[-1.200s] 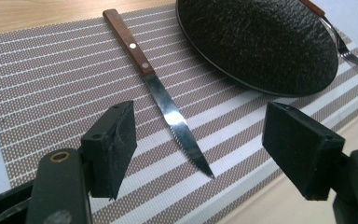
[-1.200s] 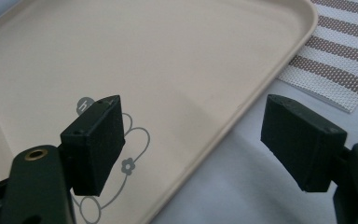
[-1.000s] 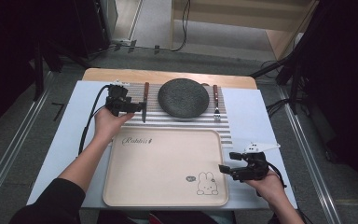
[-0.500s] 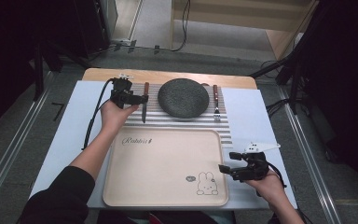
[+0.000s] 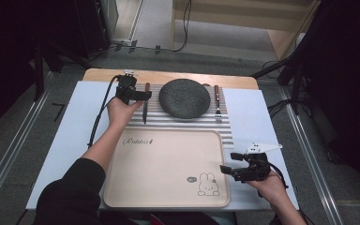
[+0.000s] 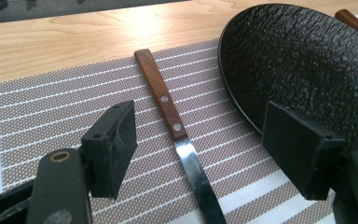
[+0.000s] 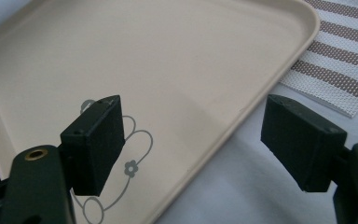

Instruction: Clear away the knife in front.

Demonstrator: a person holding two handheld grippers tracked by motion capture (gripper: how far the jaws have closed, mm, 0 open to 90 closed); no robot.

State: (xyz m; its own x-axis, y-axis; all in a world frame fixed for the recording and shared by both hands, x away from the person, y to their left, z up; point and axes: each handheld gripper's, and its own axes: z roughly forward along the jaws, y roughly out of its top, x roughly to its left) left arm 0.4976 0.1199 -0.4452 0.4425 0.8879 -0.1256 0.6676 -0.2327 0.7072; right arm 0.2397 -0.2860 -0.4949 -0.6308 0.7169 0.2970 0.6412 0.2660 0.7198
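Jaws spread wide, your left hand-held gripper (image 6: 198, 149) is hovering over the knife (image 6: 179, 135), which is lying on the striped placemat (image 6: 51, 107) just beside the dark plate (image 6: 307, 60). Your right hand-held gripper (image 7: 191, 144) is also gaping, empty, straddling the beige tray's (image 7: 168, 56) rim near its rabbit drawing.

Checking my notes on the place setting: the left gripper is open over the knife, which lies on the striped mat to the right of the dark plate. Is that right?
Not quite. The knife lies to the left of the dark plate, as the high view shows; the fork is the one to its right. The rest holds: the left gripper is open over the knife on the striped mat.
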